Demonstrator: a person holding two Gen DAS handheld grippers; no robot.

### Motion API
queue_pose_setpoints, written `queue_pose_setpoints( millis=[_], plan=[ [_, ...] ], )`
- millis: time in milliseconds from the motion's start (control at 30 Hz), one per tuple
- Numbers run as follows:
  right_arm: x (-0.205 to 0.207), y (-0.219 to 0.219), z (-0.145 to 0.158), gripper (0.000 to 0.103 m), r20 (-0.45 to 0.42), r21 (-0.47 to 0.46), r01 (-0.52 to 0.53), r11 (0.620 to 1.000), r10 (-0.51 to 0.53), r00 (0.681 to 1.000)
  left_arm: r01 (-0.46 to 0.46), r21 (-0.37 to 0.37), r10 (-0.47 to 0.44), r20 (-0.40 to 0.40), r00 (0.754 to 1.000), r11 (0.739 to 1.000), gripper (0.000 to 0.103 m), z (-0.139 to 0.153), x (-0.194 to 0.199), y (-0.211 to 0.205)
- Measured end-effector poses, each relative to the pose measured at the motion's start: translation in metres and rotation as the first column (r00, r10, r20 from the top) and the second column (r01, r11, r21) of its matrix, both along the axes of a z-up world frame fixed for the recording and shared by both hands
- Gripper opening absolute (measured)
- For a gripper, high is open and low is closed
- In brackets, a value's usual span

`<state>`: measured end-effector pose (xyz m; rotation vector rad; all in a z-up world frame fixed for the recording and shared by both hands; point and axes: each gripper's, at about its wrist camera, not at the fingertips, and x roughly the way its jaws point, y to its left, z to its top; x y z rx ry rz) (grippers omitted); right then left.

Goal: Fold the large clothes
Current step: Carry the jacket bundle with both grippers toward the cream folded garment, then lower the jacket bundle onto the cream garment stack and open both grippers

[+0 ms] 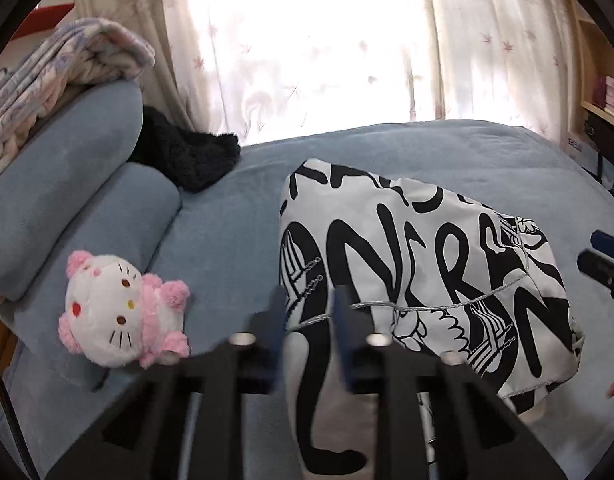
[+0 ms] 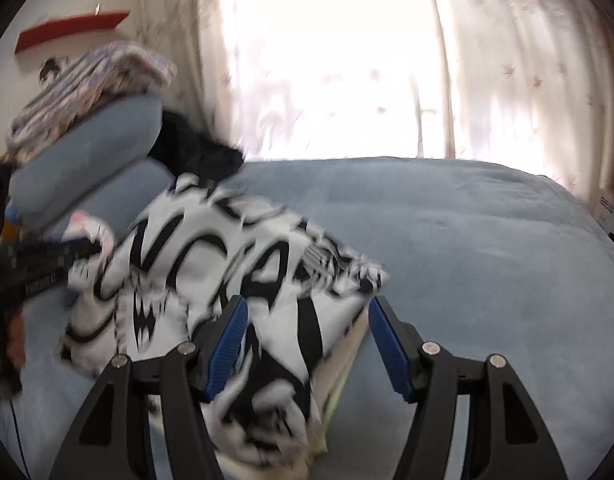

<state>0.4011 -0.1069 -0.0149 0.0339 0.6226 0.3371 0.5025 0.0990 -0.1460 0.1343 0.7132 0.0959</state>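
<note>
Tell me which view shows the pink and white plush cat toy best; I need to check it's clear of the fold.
The left wrist view: the pink and white plush cat toy lies whole and sharp on the blue bed. The right wrist view shows only a blurred sliver behind the left gripper.

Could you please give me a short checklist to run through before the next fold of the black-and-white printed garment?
1. Left gripper has cloth: cannot tell; its jaws stand narrow over the black-and-white garment, but blur hides any contact.
2. Right gripper free to take a new hold: ok; jaws wide apart, pads not pressing the cloth.
3. Garment lying flat: not ok; it is bunched in the right wrist view.
4. Bed cover bare to the right of the garment: ok.
5. Plush toy apart from the garment: ok in the left wrist view.
</note>
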Motion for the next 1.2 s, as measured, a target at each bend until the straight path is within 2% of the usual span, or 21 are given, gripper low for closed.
queue_pose_setpoints(
  millis=[100, 133, 233, 300, 367, 400, 500, 600, 733, 900, 967, 1067, 1133, 1200],
  plan=[
    [0.017, 0.016, 0.000, 0.063, -0.063, 0.088, -0.037, 0.995, 0.043, 0.997, 0.009, 0.024, -0.009, 0.012, 1.000, 1.000, 0.014, -0.003, 0.001, -0.014],
    [0.020, 0.023, -0.001, 0.063, -0.067, 0.092, -0.048, 0.995, 0.055, 0.996, 0.007, 0.043, -0.007, 0.014, 1.000, 0.999, 0.014, -0.007, 0.004, -0.019],
    [0.033, 0.044, -0.009, 0.063, -0.068, 0.045, -0.046, 0.998, 0.049, 0.997, -0.017, 0.082, 0.016, 0.017, 1.000, 0.996, 0.014, -0.020, 0.015, -0.027],
    [0.047, 0.052, -0.024, 0.057, -0.105, 0.010, -0.037, 0.999, 0.038, 0.994, -0.042, 0.135, 0.041, 0.012, 0.999, 0.990, 0.014, -0.032, 0.024, -0.028],
    [0.061, 0.052, -0.042, 0.046, -0.137, -0.058, 0.002, 0.998, -0.010, 0.991, -0.060, 0.199, 0.062, -0.001, 0.998, 0.978, 0.014, -0.044, 0.031, -0.027],
    [0.067, 0.049, -0.052, 0.046, -0.150, -0.084, 0.016, 0.996, -0.028, 0.988, -0.064, 0.209, 0.068, -0.010, 0.998, 0.976, 0.014, -0.050, 0.033, -0.023],
    [0.074, 0.033, -0.069, 0.044, -0.169, -0.082, 0.024, 0.996, -0.037, 0.985, -0.062, 0.188, 0.067, -0.019, 0.998, 0.980, 0.015, -0.063, 0.036, -0.011],
    [0.072, 0.019, -0.068, 0.044, -0.160, -0.049, 0.026, 0.998, -0.033, 0.987, -0.074, 0.213, 0.075, 0.004, 0.997, 0.974, 0.015, -0.068, 0.035, -0.011],
    [0.057, 0.016, -0.056, 0.044, -0.130, -0.071, 0.019, 0.997, -0.028, 0.991, -0.077, 0.163, 0.074, 0.025, 0.997, 0.984, 0.016, -0.059, 0.025, -0.008],
    [0.014, 0.015, -0.035, 0.044, -0.073, -0.038, -0.043, 0.998, 0.040, 0.996, -0.090, 0.006, 0.089, 0.071, 0.993, 0.996, 0.016, -0.039, -0.013, 0.000],
    [-0.002, 0.014, -0.032, 0.044, -0.068, -0.005, -0.068, 0.998, 0.067, 0.995, -0.086, 0.013, 0.084, 0.073, 0.994, 0.996, 0.015, -0.039, -0.031, -0.004],
    [-0.025, 0.016, -0.034, 0.044, -0.067, 0.013, -0.100, 0.995, 0.100, 0.993, -0.060, 0.067, 0.055, 0.078, 0.995, 0.996, 0.013, -0.048, -0.058, -0.017],
    [-0.036, 0.021, -0.042, 0.044, -0.066, -0.013, -0.113, 0.994, 0.111, 0.992, -0.063, 0.132, 0.050, 0.095, 0.994, 0.989, 0.013, -0.057, -0.070, -0.026],
    [-0.038, 0.023, -0.057, 0.044, -0.077, -0.073, -0.104, 0.992, 0.099, 0.992, -0.068, 0.162, 0.053, 0.093, 0.994, 0.984, 0.013, -0.063, -0.073, -0.026]
  ],
)
